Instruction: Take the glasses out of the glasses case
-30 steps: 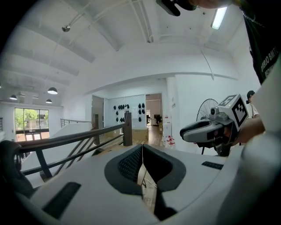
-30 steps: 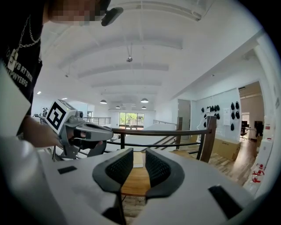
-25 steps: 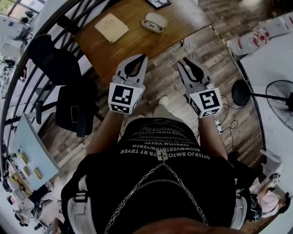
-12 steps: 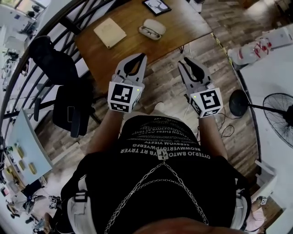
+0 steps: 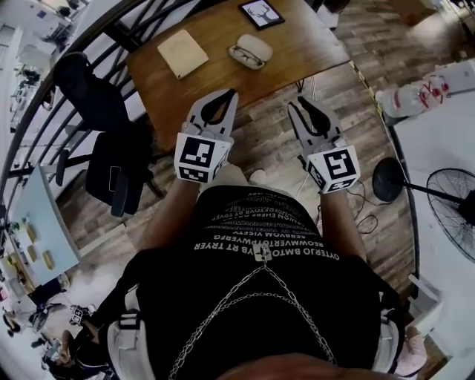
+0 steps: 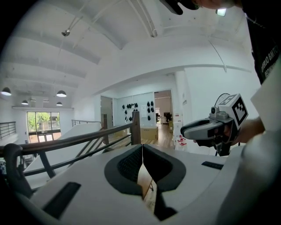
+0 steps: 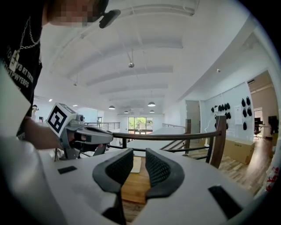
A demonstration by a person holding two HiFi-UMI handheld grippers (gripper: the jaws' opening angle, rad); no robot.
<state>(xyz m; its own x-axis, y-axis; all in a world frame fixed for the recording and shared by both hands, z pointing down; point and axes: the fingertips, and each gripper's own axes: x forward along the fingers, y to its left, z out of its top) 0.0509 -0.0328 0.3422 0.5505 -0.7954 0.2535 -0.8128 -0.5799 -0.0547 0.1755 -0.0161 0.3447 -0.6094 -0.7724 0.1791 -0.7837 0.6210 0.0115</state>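
An open white glasses case lies on the far part of a wooden table, with the glasses resting in its front half. Both grippers hang in the air short of the table's near edge, well away from the case. My left gripper is shut, its tips touching with nothing between them. My right gripper is open with a narrow empty gap, through which the table top shows. Each gripper view catches the other gripper off to one side.
A tan pad lies left of the case and a framed picture behind it. A black office chair and a dark railing are at the left. A standing fan and a white table are at the right.
The table and the case have come closer, sliding down the head view, as the person steps forward. Both grippers keep their pose in front of the body.
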